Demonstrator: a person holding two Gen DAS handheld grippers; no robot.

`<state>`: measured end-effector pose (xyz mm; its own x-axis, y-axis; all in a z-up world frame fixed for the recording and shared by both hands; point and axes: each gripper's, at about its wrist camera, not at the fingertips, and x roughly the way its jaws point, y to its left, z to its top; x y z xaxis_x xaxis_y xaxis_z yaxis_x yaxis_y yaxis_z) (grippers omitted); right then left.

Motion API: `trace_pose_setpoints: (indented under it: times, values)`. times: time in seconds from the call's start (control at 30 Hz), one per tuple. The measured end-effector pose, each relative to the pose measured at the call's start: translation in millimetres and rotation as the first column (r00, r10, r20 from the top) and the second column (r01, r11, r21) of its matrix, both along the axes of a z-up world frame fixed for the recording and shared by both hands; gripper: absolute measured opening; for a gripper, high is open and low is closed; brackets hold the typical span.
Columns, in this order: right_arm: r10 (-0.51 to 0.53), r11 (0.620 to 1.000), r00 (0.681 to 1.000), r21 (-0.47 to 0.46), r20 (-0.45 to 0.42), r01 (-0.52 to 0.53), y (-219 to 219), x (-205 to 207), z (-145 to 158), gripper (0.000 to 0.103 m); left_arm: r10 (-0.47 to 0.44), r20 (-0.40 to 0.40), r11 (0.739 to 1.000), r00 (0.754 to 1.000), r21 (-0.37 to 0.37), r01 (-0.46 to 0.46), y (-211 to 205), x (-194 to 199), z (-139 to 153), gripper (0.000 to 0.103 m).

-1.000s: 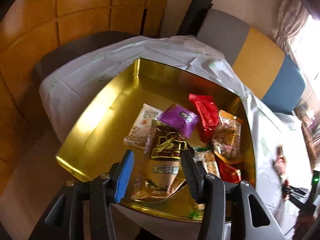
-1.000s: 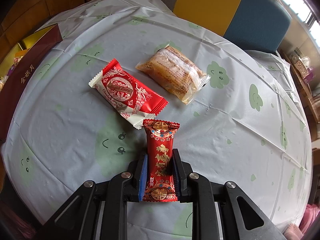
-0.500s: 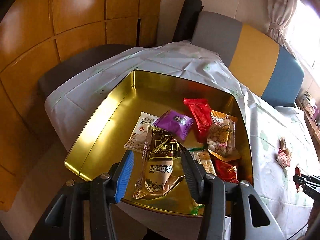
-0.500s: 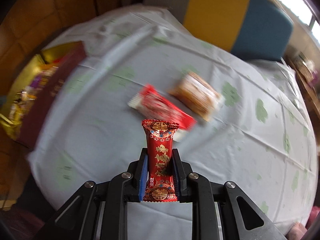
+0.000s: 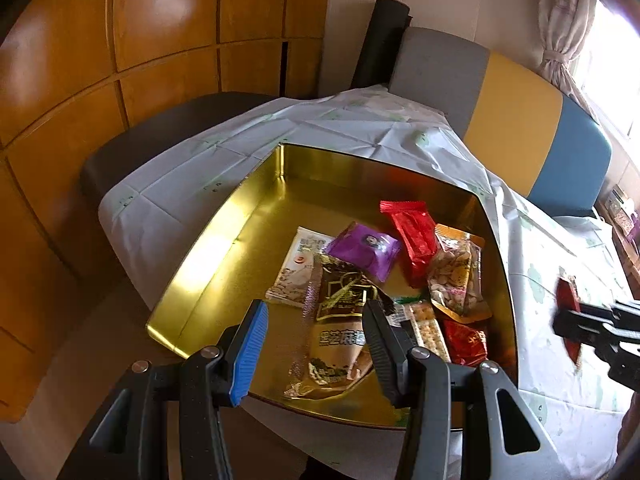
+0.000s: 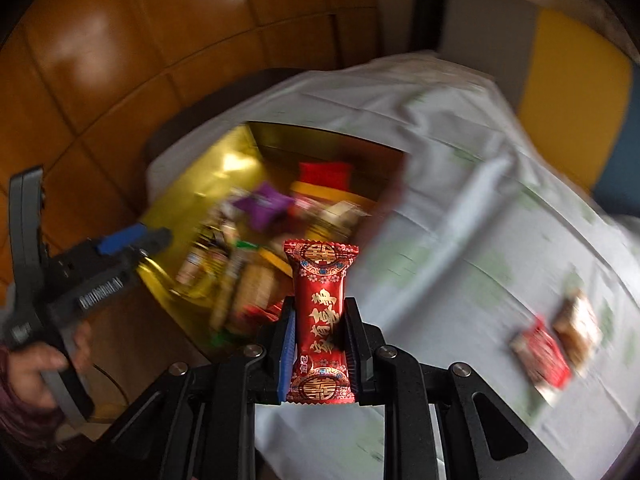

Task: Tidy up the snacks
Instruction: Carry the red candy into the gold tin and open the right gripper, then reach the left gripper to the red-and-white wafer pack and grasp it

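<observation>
**Inspector:** Nearest the lens, the right gripper [image 6: 320, 340] was clamped on the red and gold candy packet [image 6: 320, 320], pads on its lower half, the upper half standing free above the jaws. Risk noted: the wrapper is slick film, and a fast swing could let it slide or twist out.

**Clerk:** And its position relative to the gold tin?

**Inspector:** Beside the tin's [image 5: 240, 236] near right corner, over the tablecloth [image 6: 460, 280] by my reading, not yet above the opening. A release there would likely land it on the rim or the cloth.

**Clerk:** The other tool?

**Inspector:** The left gripper [image 5: 316, 344] hung over the tin's near edge, jaws apart, the brown sesame packet [image 5: 340, 320] lying between them; I could not see either pad pressing on it. Both tools were close at that corner, so a collision was possible.

**Clerk:** Farther in?

**Inspector:** Packets were heaped on the tin's right side, the purple one [image 5: 364, 248] and a red one [image 5: 412, 228] among them; the left half was bare. Dropping onto the heap might send the candy sliding. Well away from the tin, a red and white wafer packet [image 6: 540, 360] and a clear-wrapped pastry [image 6: 580, 320] remained on the cloth.
</observation>
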<state>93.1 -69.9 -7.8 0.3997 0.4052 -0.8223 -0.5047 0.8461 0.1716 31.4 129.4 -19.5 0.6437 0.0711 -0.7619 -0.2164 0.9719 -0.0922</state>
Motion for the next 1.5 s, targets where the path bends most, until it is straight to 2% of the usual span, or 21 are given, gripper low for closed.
trace_pose_setpoints:
  times: [0.17, 0.33, 0.47, 0.57, 0.6, 0.7, 0.9, 1.07, 1.3, 1.5]
  values:
    - [0.029, 0.999, 0.999, 0.038, -0.030, -0.028, 44.3, 23.1, -11.2, 0.022, 0.029, 0.006, 1.000, 1.000, -0.006, -0.028, 11.4, -2.4, -0.5, 0.050]
    - [0.033, 0.999, 0.997, 0.023, -0.067, -0.031, 82.6, 40.5, -38.6, 0.023, 0.059, 0.001, 0.998, 0.998, -0.016, -0.059, 23.5, -4.6, -4.0, 0.050]
    - [0.016, 1.000, 0.993, 0.026, -0.117, -0.013, 91.5, 49.8, -58.7, 0.026, 0.069, -0.009, 0.997, 0.998, -0.020, -0.069, 28.9, -5.2, -7.8, 0.050]
    - [0.005, 0.999, 0.994, 0.041, -0.105, -0.001, 86.8, 51.2, -56.2, 0.026, 0.069, -0.010, 0.997, 0.998, -0.020, -0.070, 30.2, -5.3, -9.3, 0.050]
    - [0.005, 0.998, 0.995, 0.056, -0.096, 0.001, 80.3, 49.0, -50.1, 0.026, 0.068, -0.010, 0.997, 0.998, -0.022, -0.068, 29.7, -5.1, -9.1, 0.050]
    - [-0.012, 0.994, 0.998, 0.105, -0.056, 0.018, 63.9, 42.0, -30.5, 0.038, 0.058, -0.003, 0.998, 0.998, -0.021, -0.058, 26.3, -4.3, -6.7, 0.050]
    - [-0.066, 0.993, 0.998, 0.096, 0.021, 0.063, 21.1, 22.0, -7.5, 0.038, 0.002, 0.016, 1.000, 1.000, -0.005, -0.002, 8.0, -4.3, 3.5, 0.050]
    - [-0.141, 0.987, 0.989, 0.081, 0.043, 0.137, -30.8, 6.2, 0.2, 0.038, -0.059, 0.029, 0.998, 0.998, 0.008, 0.058, -10.7, -4.3, 11.3, 0.050]
    - [-0.281, 0.959, 0.958, 0.059, 0.057, 0.277, -105.7, -5.9, 3.1, 0.040, -0.170, 0.033, 0.985, 0.985, 0.041, 0.169, -48.3, -3.1, 19.1, 0.050]
    - [-0.391, 0.920, 0.919, 0.037, 0.051, 0.390, -165.7, -13.9, -0.2, 0.041, -0.259, 0.031, 0.964, 0.965, 0.066, 0.256, -83.3, -2.2, 22.6, 0.050]
